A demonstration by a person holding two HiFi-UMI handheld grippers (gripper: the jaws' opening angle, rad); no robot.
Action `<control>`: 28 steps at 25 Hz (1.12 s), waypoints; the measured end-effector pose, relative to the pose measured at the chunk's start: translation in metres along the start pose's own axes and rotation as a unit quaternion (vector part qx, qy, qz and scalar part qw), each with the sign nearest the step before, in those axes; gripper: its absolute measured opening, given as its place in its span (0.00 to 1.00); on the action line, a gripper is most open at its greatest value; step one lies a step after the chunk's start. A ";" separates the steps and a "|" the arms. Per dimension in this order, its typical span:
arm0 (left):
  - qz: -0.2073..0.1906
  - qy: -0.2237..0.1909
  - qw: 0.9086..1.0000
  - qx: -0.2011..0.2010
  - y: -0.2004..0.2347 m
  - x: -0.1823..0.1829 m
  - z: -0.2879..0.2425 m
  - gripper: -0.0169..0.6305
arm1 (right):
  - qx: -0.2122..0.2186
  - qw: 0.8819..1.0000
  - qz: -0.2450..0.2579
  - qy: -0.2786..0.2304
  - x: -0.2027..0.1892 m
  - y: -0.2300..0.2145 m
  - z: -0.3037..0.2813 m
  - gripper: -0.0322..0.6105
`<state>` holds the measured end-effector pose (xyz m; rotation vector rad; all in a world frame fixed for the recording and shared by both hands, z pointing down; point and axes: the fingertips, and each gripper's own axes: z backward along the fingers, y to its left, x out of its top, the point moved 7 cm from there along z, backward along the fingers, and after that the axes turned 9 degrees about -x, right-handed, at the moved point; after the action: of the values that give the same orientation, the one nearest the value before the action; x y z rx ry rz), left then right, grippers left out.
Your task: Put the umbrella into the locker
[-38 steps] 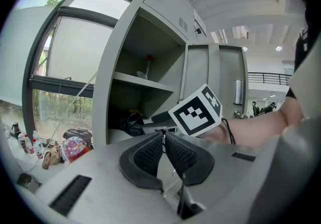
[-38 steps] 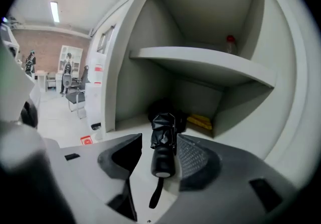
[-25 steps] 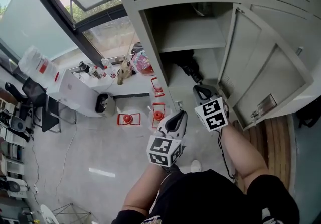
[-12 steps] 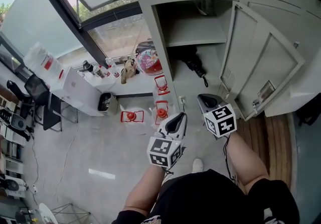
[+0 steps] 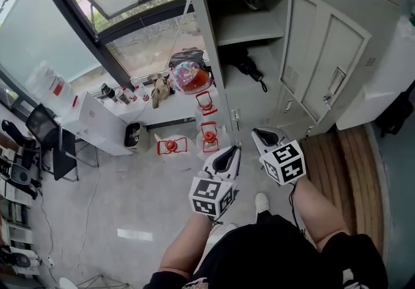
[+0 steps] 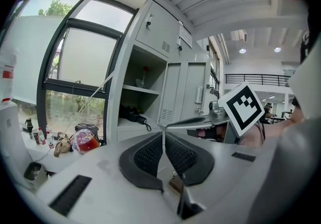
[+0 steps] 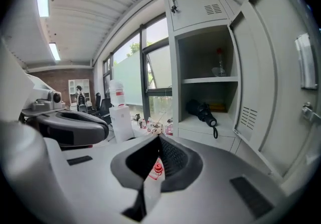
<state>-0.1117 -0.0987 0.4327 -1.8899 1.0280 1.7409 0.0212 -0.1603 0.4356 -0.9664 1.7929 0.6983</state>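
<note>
Locker (image 5: 253,30) holds the umbrella (image 5: 245,64), well beyond left gripper (image 5: 232,150), right gripper (image 5: 259,133); jaws together, empty.

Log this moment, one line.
umbrella: in locker | door: open | left gripper: shut, empty | right gripper: shut, empty

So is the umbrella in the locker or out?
In. The folded black umbrella lies on the lower shelf of the open locker.

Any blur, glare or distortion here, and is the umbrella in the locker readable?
Head view: sharp, daylit; the umbrella reads as a dark shape on the locker shelf. Both gripper views: heavy fisheye bending, black corners; the left one's window looks washed out.
</note>
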 end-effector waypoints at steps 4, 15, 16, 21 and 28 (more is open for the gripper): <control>0.007 0.001 1.000 -0.015 -0.010 -0.012 0.026 0.07 | -0.011 1.000 -0.005 -0.001 -0.008 0.028 0.030 0.13; 0.013 -0.001 0.999 -0.040 -0.022 -0.030 0.063 0.07 | -0.036 0.999 -0.016 0.000 -0.028 0.068 0.071 0.13; 0.013 -0.001 0.999 -0.042 -0.022 -0.030 0.064 0.07 | -0.037 0.999 -0.017 -0.001 -0.029 0.071 0.072 0.13; 0.012 0.001 0.999 -0.049 -0.020 -0.032 0.068 0.07 | -0.042 0.999 -0.019 -0.004 -0.029 0.078 0.075 0.13; 0.009 0.004 0.999 -0.050 -0.012 -0.031 0.072 0.07 | -0.046 0.999 -0.020 0.000 -0.032 0.083 0.069 0.13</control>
<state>-0.1524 -0.0324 0.4484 -1.9550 0.9813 1.8277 -0.0099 -0.0524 0.4418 -1.0604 1.7486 0.7627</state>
